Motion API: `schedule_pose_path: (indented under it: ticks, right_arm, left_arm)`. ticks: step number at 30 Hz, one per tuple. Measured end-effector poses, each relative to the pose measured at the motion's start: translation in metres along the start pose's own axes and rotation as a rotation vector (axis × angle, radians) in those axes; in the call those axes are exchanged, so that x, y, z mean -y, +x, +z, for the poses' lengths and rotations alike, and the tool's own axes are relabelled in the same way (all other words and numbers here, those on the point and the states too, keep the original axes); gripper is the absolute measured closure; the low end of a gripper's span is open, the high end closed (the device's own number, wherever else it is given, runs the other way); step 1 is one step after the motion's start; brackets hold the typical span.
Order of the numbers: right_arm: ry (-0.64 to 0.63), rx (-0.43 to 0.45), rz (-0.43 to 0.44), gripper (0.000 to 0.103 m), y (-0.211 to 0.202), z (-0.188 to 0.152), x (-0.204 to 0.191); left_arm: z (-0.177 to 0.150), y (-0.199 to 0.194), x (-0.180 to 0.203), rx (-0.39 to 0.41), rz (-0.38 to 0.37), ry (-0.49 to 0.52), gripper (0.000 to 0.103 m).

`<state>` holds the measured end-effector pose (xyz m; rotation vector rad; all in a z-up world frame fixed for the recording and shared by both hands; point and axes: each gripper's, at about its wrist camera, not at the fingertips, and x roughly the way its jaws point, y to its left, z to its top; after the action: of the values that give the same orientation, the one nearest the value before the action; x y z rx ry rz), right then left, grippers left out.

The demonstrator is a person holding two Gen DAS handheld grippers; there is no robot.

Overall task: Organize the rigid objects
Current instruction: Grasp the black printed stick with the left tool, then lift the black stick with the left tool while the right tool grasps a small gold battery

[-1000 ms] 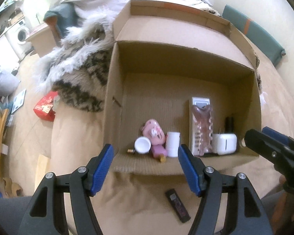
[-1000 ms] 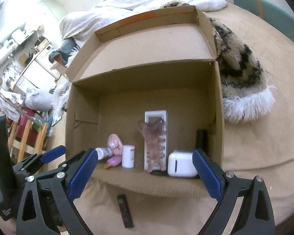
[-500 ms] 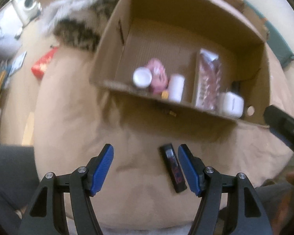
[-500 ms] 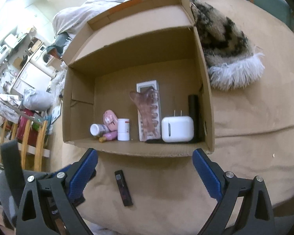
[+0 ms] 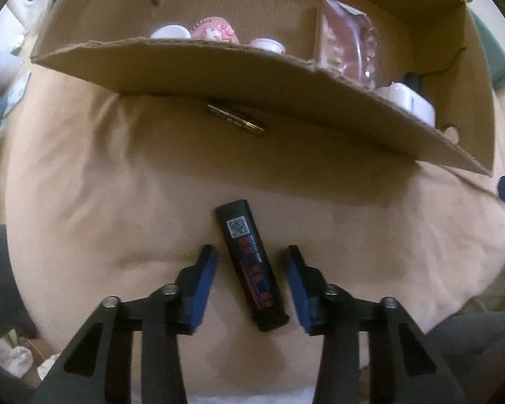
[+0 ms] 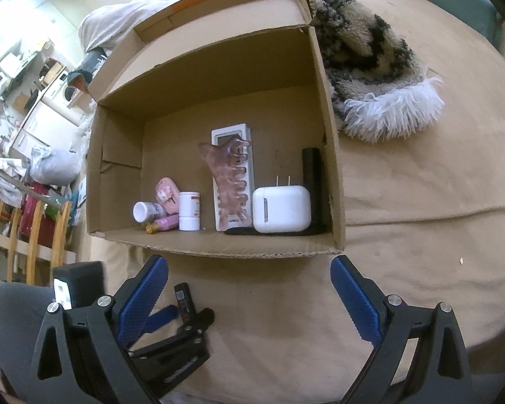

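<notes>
Your left gripper (image 5: pixel 250 269) straddles the black lighter (image 5: pixel 250 266), jaws parted (untouched), ready to clamp; right gripper (image 6: pixel 249 289) gapes idle

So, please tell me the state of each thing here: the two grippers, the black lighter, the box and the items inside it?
left gripper: open, fingers either side of the lighter, not closed on it.
right gripper: open, empty.
black lighter: lying flat on the bedcover, outside the box.
cardboard box: open, flaps up.
white charger: lying in the box, prongs unfolded.
white bottle: upright, capped.
small bottle: lying on its side.
</notes>
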<state>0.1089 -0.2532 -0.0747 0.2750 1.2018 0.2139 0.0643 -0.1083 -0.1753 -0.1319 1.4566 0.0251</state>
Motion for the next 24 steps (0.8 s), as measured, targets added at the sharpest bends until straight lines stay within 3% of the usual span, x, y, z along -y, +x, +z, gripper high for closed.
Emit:
schedule_pose_path:
  ticks: [2,4,9,24]
  right_arm:
    - [0.005,0.004,0.003,0.0,0.0,0.001,-0.001]
    - [0.003,0.006,0.005,0.0,0.0,0.001,-0.002]
    - [-0.008,0.004,-0.007,0.0,0.002,0.002,-0.005]
    - [-0.025,-0.028,-0.045,0.0,0.013,-0.007,-0.011]
  left_arm:
    - [-0.001,0.0,0.002,0.01,0.019,0.021,0.083]
    - [-0.002,0.0,0.002,0.006,0.014,0.03,0.085]
    - [0.001,-0.009,-0.003,0.005,0.024,0.051,0.085]
    - [0.029,-0.114,-0.056,0.194,0.058,0.058,0.085]
